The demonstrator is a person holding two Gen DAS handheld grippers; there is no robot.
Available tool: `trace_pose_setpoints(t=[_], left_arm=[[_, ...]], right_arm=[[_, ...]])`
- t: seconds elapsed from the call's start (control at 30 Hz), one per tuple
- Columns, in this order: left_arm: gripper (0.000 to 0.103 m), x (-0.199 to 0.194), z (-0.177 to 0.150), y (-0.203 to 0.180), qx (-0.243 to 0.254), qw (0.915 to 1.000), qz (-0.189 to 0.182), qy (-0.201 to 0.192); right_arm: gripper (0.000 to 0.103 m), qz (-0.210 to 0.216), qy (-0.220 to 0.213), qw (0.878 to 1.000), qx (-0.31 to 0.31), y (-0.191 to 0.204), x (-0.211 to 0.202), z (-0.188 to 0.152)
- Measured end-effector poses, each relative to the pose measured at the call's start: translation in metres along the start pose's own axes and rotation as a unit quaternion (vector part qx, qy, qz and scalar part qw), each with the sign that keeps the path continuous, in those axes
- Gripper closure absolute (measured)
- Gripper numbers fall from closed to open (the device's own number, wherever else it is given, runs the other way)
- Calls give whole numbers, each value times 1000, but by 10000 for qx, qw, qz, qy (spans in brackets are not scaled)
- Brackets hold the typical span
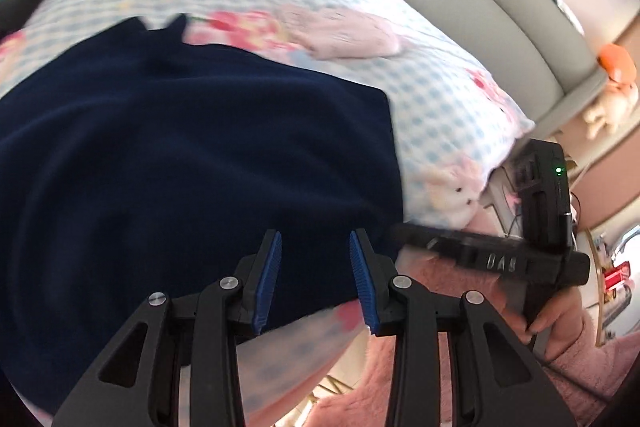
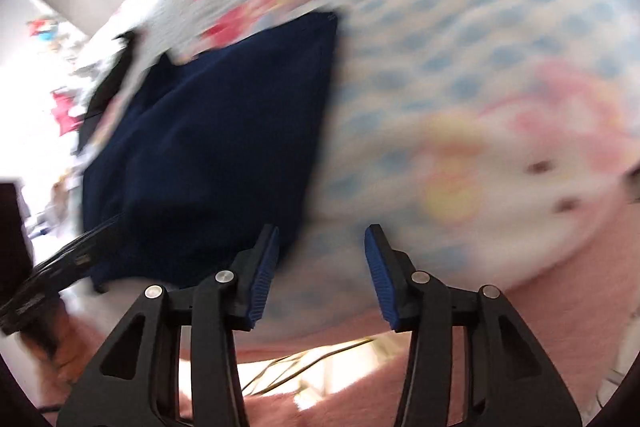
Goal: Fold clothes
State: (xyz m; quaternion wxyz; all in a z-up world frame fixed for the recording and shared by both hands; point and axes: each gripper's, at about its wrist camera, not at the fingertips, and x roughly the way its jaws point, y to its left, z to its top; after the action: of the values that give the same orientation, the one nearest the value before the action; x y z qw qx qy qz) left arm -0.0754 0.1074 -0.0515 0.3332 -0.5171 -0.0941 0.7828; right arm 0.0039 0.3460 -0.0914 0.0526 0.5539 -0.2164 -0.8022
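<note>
The letters "DAS" read on the right gripper body, seen only from the left wrist. A navy garment lies flat on the checked floral bedspread. Left gripper and right both gape, holding nothing

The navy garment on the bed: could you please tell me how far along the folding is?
Done: the navy garment lies flat on the checked bedspread as a compact shape with straight edges, so it looks at least partly folded. In hand: nothing; the left tongs and right tongs both stand open and empty above it. Left: whether more folds are needed I cannot tell; a pink item lies beyond.
</note>
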Motion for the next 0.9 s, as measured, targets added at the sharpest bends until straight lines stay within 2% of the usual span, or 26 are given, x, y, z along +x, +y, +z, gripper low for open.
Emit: trace_pose_setpoints(t=[0.07, 0.13, 0.23, 0.3, 0.37, 0.5, 0.6, 0.67, 0.83, 0.9], left_arm=[[75, 13, 2, -9, 113, 9993, 282, 235], [75, 25, 3, -18, 210, 9972, 547, 458], [75, 26, -4, -10, 40, 9972, 548, 515], [75, 20, -7, -3, -142, 9982, 389, 433], [72, 6, -9, 4, -352, 9991, 108, 192], [61, -22, -9, 8, -455, 9979, -341, -324], [58, -27, -7, -1, -244, 9977, -539, -341], [53, -19, -3, -8, -73, 9983, -551, -182], [56, 4, 6, -12, -25, 9971, -762, -5], [72, 7, 5, -14, -57, 9967, -814, -17]], right_arm=[[57, 344, 26, 9994, 45, 4, 7, -1], [57, 559, -152, 9983, -9, 7, 8, 2], [62, 952, -320, 9949, -7, 22, 13, 15], [69, 1145, -445, 9923, -129, 34, 14, 22], [72, 1233, -559, 9903, -303, 46, 12, 27], [70, 1467, -529, 9863, -535, 58, 8, 28], [70, 1526, -430, 9858, -553, 67, 13, 28], [68, 1565, -364, 9854, -565, 73, 16, 28], [66, 1472, -182, 9868, -654, 77, 20, 28], [62, 1423, -179, 9874, -667, 75, 19, 28]])
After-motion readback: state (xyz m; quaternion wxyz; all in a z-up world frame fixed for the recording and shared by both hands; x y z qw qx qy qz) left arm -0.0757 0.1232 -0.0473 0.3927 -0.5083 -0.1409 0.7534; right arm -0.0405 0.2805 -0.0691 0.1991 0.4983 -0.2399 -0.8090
